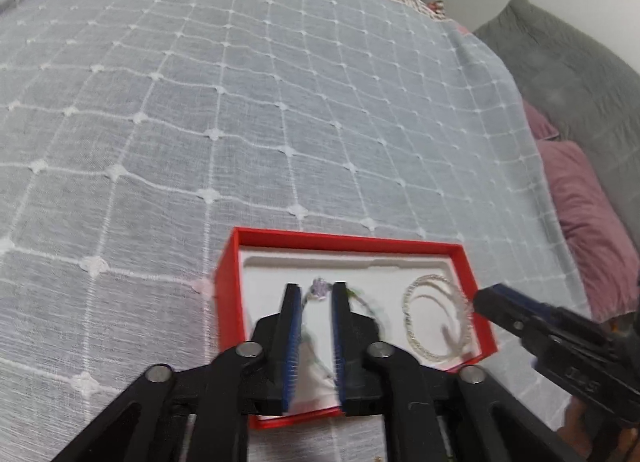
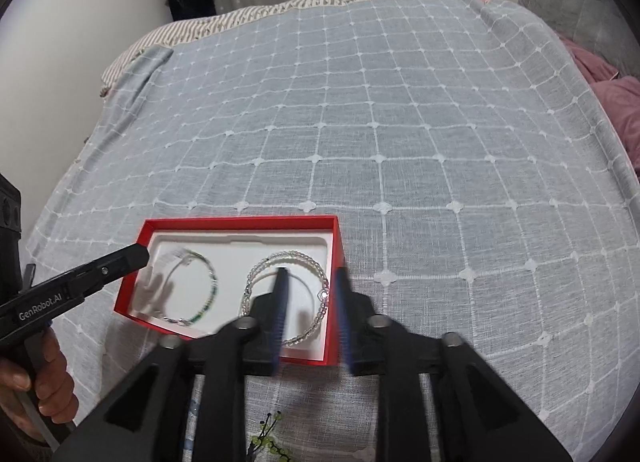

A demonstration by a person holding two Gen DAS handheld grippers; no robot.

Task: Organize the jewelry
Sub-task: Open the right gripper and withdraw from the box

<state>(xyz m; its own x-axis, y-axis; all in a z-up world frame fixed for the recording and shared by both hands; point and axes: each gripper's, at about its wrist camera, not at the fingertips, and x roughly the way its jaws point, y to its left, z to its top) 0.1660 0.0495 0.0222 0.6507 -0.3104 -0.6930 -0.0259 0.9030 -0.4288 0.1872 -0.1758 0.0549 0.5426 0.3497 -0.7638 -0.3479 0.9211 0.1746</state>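
- Left gripper [image 1: 316, 290]: its blue-padded fingers [image 1: 291, 326] stand a narrow gap apart over the left half of the red box [image 2: 236, 223]. The green-beaded bracelet [image 2: 212, 290] lies in the white insert between and just past the fingertips, its lilac charm [image 1: 320, 289] showing in the gap. Whether the pads pinch any strand I cannot tell; blur hides it.
- Silver bracelet [image 2: 324, 294]: coiled in the box's right half, under and around the right gripper's [image 2: 312, 274] left finger.
- Right gripper: fingers parted wider, holding nothing; its right finger hangs just outside the box's right wall.
- Judgement: the bracelets are being settled. Lower slowly, release fully before lifting so no strand snags a pad, and keep the two coils apart.
- Another beaded piece [image 2: 268, 442] lies on the bedspread [image 2: 400, 122] behind the right fingers, probably next.
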